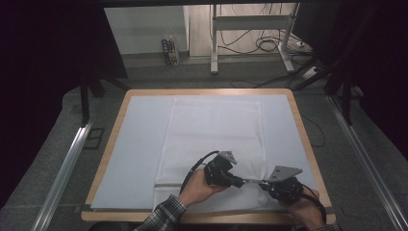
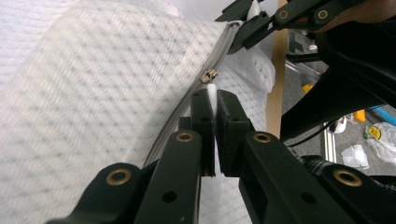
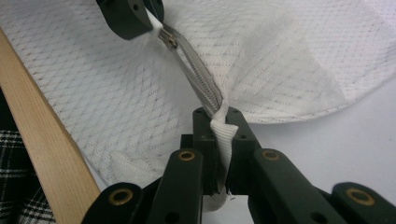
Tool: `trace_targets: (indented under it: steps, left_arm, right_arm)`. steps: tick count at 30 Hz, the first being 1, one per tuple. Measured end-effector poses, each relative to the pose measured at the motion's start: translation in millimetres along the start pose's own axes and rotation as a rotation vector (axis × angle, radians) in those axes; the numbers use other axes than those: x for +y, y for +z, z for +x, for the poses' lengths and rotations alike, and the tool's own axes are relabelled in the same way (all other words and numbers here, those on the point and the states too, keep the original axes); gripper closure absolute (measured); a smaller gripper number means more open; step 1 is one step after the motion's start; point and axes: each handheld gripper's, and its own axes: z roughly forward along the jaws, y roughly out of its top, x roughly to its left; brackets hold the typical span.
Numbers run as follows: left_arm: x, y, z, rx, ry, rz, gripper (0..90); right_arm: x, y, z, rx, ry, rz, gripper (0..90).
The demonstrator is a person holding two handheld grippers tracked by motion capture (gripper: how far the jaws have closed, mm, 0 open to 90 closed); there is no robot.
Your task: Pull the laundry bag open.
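Lower right of the frame: your left gripper (image 1: 239,181) clenches the white mesh cover's (image 1: 211,130) grey zipper (image 3: 198,77); your right gripper (image 1: 263,185) grips its corner.

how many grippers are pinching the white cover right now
2: the left gripper is shut on the zipper pull tab; the right gripper is shut on the white cover's corner.

A white mesh pillowcase (image 1: 211,139) lies flat on the worktop, its near edge lifted; the grey zipper (image 3: 198,79) there is stretched taut.
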Motion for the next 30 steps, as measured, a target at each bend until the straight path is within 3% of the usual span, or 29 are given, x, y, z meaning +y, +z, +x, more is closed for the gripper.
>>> trace_targets:
  steps: [18,30]
  left_arm:
    - [-12.7,-15.6,4.7,0.022,-0.021,-0.006,87.6]
    - [-31.4,-35.8,8.2,0.047,-0.059,-0.015,87.6]
  right_arm:
    - [-0.9,-0.6,-0.8,0.007,0.013,0.003,84.6]
    - [-1.4,-0.3,-1.3,0.004,0.012,0.005,84.5]
